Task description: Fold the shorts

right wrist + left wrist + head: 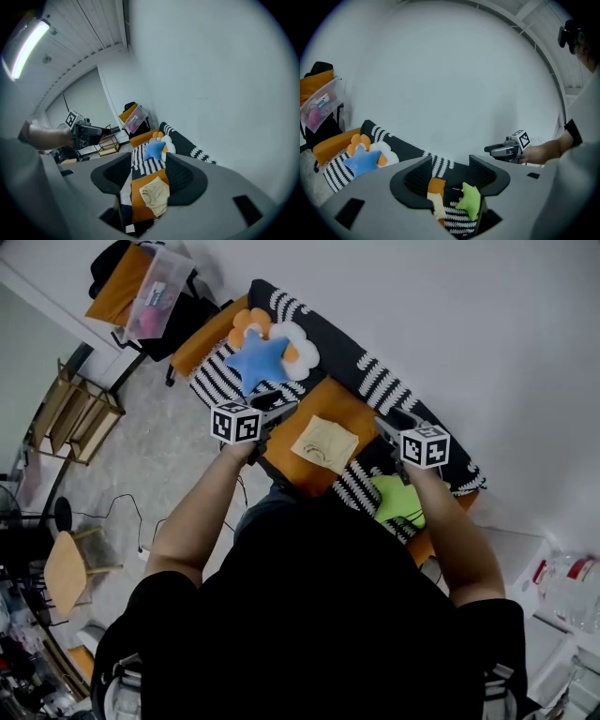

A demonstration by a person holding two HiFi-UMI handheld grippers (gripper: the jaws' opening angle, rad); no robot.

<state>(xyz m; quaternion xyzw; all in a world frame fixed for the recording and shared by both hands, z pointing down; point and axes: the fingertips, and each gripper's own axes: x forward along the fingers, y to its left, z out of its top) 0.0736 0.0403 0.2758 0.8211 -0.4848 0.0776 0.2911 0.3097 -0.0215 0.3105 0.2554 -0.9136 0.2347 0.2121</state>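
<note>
Head view puts the beige fabric shorts (324, 443) just above the middle of the frame. They lie as a compact, roughly square packet on the orange seat cushion (349, 407) of the sofa. The blue star-shaped cushion (256, 360) sits to their upper left and the green star-shaped cushion (398, 498) to their lower right, with the black-and-white striped throw (375, 381) running behind them. The edges look squared and no leg hangs loose, so you appear to have the folding done, or very nearly. At most a last look at the packet's neatness seems left, though the layers underneath can't be checked from here.

Your left tool (450, 165) is released. Its jaws stand wide apart in the left gripper view with nothing between the pads, and only the sofa shows through the gap, far off. Your right tool (147, 161) is likewise spread and empty. In the right gripper view the shorts show low in the gap between its jaws, but they rest on the cushion well beyond the pads and touch neither. Both tools hang above the sofa at either side of the packet, apart from it and from each other.
</note>
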